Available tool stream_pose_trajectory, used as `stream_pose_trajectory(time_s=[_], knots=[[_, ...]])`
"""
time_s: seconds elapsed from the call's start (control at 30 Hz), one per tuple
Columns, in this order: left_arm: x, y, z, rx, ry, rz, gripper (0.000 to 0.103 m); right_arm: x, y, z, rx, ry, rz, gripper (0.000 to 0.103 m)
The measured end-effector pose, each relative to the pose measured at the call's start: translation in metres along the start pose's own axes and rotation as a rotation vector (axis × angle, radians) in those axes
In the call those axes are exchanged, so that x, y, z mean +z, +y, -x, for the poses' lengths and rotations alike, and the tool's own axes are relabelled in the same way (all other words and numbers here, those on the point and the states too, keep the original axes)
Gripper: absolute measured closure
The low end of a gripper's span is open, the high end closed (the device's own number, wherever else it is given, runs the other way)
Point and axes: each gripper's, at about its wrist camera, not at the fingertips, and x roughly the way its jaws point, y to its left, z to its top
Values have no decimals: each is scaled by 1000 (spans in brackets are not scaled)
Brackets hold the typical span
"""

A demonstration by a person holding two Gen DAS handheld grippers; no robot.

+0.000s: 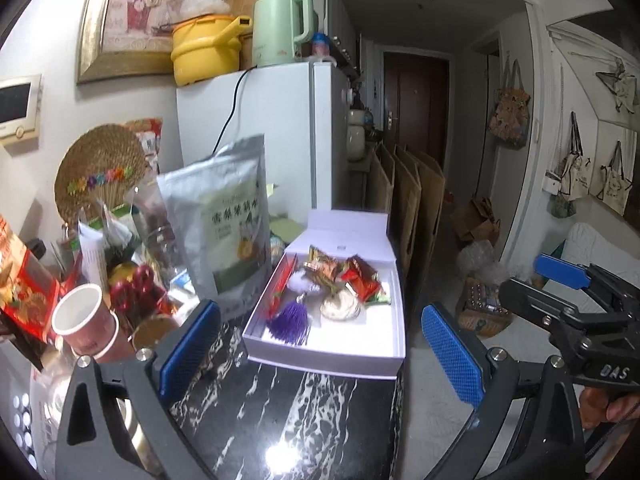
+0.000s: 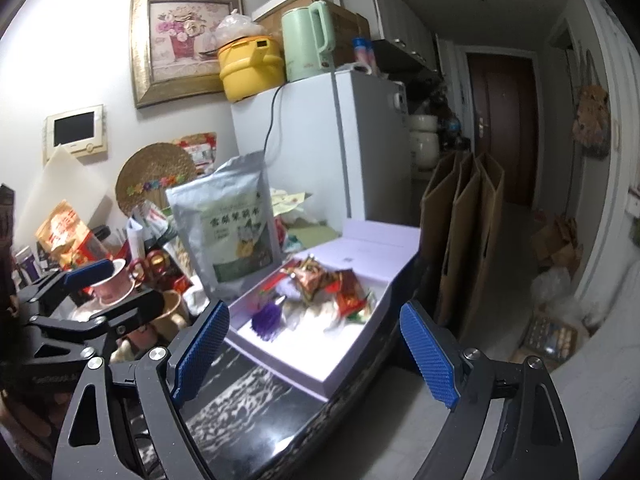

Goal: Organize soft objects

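From the left wrist view, the left gripper (image 1: pixel 320 344) hung over the near part of the dark marbled surface (image 1: pixel 288 420), its jaws spread wide with nothing between them. Just beyond lay the open white box (image 1: pixel 376 360), and in it the soft things: a purple tassel (image 1: pixel 290 320), a white fluffy pompom (image 1: pixel 301 281), a pale round pad (image 1: pixel 341 306) and red snack packets (image 1: pixel 362 276). A silver pouch (image 1: pixel 228 224) stood just left of the box. At far right the right gripper (image 1: pixel 568 280) was off the surface's edge, also open and empty.

From the right wrist view, the right gripper (image 2: pixel 314 350) faced the same box (image 2: pixel 352 364) from the near right, jaws wide apart, holding nothing.

With the soft things gathered in the box and both grippers free, the scene would fit a pause between placements or a finished sorting; the pictures did not settle which. Any further pick would call for lowering open jaws over a light, yielding item and closing gently.
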Motion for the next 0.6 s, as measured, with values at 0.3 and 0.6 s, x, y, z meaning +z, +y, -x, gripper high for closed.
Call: stream_pose_trajectory(time_s=[0.3, 0.6], knots=[[-25, 7, -14, -12, 53, 14, 1, -29, 6, -8, -15, 60, -3, 15], [-27, 12, -17, -9, 64, 11, 1, -37, 8, -16, -23, 86, -18, 15]])
